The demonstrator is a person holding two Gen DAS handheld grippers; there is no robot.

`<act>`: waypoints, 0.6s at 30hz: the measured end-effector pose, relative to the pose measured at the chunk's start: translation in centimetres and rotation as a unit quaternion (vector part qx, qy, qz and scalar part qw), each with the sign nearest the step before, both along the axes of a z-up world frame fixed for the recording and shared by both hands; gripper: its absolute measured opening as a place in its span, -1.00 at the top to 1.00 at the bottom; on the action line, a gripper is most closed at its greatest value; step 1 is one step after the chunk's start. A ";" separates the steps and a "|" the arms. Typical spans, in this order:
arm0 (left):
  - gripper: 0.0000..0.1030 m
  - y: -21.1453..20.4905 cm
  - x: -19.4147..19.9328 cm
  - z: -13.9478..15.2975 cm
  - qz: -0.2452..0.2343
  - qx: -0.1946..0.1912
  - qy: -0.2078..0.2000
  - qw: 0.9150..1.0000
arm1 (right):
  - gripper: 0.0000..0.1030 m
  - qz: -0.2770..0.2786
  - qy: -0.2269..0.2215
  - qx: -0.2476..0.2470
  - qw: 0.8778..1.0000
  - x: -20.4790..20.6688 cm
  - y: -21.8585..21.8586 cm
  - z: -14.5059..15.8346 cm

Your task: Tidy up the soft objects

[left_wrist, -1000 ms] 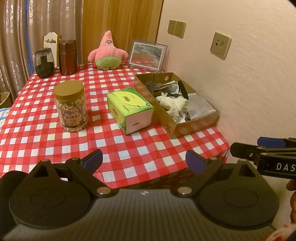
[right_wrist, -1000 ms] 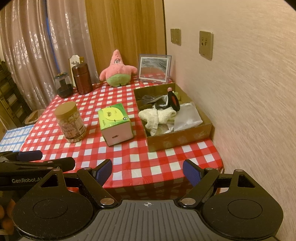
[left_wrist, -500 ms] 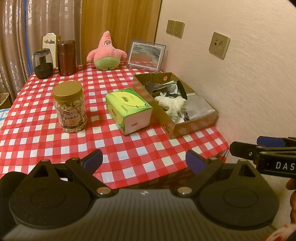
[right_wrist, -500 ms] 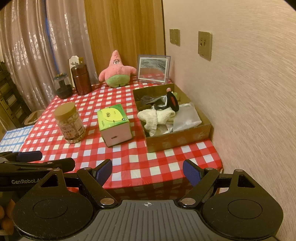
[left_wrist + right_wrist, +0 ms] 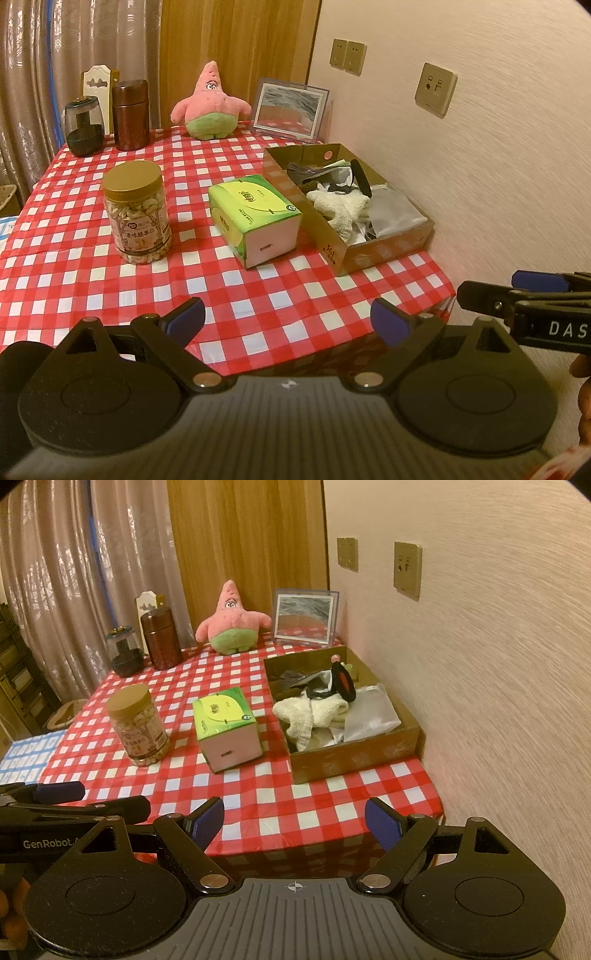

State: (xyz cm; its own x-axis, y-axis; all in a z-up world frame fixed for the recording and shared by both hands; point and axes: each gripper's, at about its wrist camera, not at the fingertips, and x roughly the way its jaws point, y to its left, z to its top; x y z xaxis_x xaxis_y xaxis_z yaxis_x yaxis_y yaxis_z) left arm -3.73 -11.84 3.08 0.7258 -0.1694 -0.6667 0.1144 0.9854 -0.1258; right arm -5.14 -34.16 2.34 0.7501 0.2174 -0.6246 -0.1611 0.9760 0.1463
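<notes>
Both my jaws spread wide, nothing between, hovering off tabletop (image 5: 258,291) near edge w/ bare checks ahead; pink plush (image 5: 210,103) sits upright at far edge, rumpled cloths in cardboard box (image 5: 354,757) by wall.

Place: a home living room
Signs: gingham-clothed counter (image 5: 92,258), nut jar (image 5: 137,213) on it; behind the jar, plush starfish (image 5: 210,103), framed picture (image 5: 290,110), lace curtains (image 5: 55,583)

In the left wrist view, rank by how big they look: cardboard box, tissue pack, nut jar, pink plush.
1. cardboard box, clearly largest.
2. tissue pack.
3. nut jar, close to the tissue pack, so that order is unsure.
4. pink plush, smallest, though it sits farthest back, which shrinks it.
</notes>
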 end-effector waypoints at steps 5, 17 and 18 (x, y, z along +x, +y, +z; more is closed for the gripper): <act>-0.85 0.0 0.0 0.0 0.000 0.000 0.000 1.000 | -0.61 0.000 -0.001 0.000 1.000 0.0 0.0 0.0; -0.85 -0.1 0.0 0.0 0.000 0.000 0.000 1.000 | -0.61 0.000 0.000 0.000 1.000 0.1 -0.2 0.0; -0.85 -0.1 0.0 0.0 0.000 0.000 0.000 1.000 | -0.61 0.000 0.000 0.000 1.000 0.1 -0.2 0.0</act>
